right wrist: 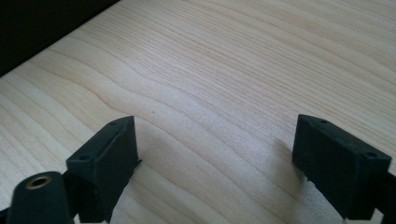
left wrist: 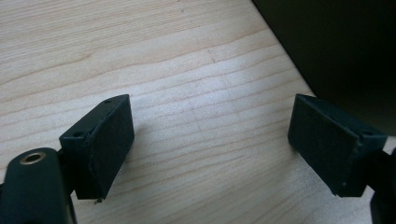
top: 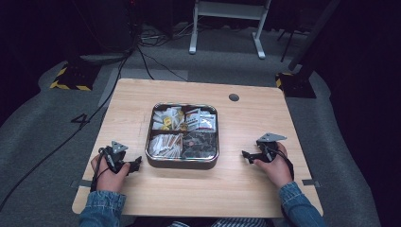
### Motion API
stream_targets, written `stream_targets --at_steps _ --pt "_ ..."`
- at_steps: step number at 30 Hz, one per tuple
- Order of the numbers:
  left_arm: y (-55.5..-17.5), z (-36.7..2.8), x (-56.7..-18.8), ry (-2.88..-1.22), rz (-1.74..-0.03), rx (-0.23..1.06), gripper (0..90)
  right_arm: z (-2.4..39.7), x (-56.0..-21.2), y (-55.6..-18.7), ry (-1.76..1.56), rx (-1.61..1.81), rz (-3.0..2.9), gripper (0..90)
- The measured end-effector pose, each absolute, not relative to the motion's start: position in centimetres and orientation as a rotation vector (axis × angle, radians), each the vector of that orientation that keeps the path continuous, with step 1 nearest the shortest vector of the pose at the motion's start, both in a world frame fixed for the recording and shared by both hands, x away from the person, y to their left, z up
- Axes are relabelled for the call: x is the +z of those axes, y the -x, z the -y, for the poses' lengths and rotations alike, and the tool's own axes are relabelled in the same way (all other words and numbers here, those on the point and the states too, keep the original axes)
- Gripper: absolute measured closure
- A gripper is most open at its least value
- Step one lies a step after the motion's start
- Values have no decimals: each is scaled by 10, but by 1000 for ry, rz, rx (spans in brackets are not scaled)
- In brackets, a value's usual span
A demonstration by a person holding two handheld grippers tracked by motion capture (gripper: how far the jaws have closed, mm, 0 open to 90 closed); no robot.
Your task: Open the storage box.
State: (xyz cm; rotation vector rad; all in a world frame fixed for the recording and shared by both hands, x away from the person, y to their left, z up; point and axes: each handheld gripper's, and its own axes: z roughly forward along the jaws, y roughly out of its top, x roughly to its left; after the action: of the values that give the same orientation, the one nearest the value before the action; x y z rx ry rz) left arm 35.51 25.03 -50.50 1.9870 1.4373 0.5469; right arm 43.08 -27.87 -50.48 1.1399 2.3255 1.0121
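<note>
The tray [top: 183, 164] you are working around sits in the middle of the wooden table [top: 246, 189], a square, dark-walled tin with rounded corners and a shiny rim. It is split into four compartments. The two far ones hold small paper packets [top: 182, 119], white with touches of yellow and red; the near left one holds pale, striped packets [top: 165, 144]; the near right one holds darker packets [top: 199, 143], too small to read.

Your left gripper [top: 137, 163] lies low on the table just beside the tray's near left corner, its jaws pointing toward the tray wall. Your left hand [top: 109, 176] wraps the body from behind, the forearm in a denim sleeve coming up from the near edge, and the grey three-cornered plate sits on top. In the left gripper view its two black pads [left wrist: 109, 144] stand wide apart with bare wood between them, and the dark tray wall [left wrist: 336, 51] rises close ahead at the upper right.

Your right gripper [top: 246, 155] rests on the other side, a little farther off from the tray's near right corner, jaws turned inward toward it. Your right hand [top: 275, 168] grips it from behind, wrist angled in from the near right. In the right gripper view its pads [right wrist: 111, 161] are likewise spread wide over bare table, holding nothing.
</note>
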Motion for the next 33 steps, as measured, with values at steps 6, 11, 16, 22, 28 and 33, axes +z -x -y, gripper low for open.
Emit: stream_targets --at_steps 6,11,16,22,28,33 --pt "-356 -250 -505 -1986 -1435 540 148 279 -505 -431 -1137 1017 -2328 154" --pt "-356 -250 -505 -1987 -1435 539 148 281 -495 -431 -1090 1036 -2357 261" --pt "-357 -250 -505 -1990 -1434 541 146 275 -473 -431 -1069 1127 -2360 252" --pt "-357 -250 -505 -1989 -1434 541 146 257 -449 -432 -976 1178 -2388 281" --pt "-358 -249 -505 -1990 -1430 541 146 237 -426 -438 -906 1212 -2415 290" --pt "-358 -249 -505 -1991 -1429 542 146 218 -411 -444 -858 1257 -2434 301"
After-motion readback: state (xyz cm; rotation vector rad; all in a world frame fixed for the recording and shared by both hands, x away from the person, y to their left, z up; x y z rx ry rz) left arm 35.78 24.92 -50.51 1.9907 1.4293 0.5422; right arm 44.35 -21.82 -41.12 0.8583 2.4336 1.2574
